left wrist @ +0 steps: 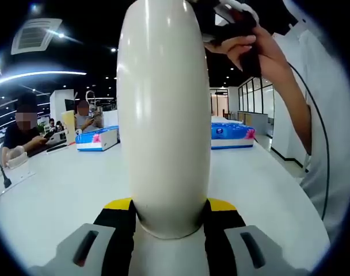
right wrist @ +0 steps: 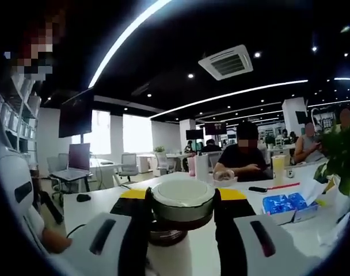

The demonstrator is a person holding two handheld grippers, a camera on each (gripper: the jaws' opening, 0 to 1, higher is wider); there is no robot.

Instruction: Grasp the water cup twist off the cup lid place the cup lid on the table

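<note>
Looking along the left gripper (left wrist: 170,221), we see its black-and-yellow jaws clamped against the lower body of the water cup (left wrist: 163,115), a tall, glossy cream-white cylinder that rises straight up from between the jaws to the top of the left gripper view. Near the cup's top, a hand (left wrist: 253,49) grips a dark tool, and a white sleeve (left wrist: 322,121) runs down the right side. Behind the cup stretches a white table (left wrist: 65,195) carrying two blue tissue packs (left wrist: 97,139), one on each side of the cup, with seated people at the far left. In the right gripper view, we see the right gripper (right wrist: 182,210) closed around the cup lid (right wrist: 182,198), a round cap with a pale top and a darker band below it, caught between the two jaws; beneath it we make out the white cup body. We cannot tell from this view whether the lid is loosened or tight on the cup. Beyond it the white table holds a blue tissue pack (right wrist: 287,204) at the right, a green plant (right wrist: 339,152) leans in from the right edge, and a person in black (right wrist: 241,158) sits behind.
</note>
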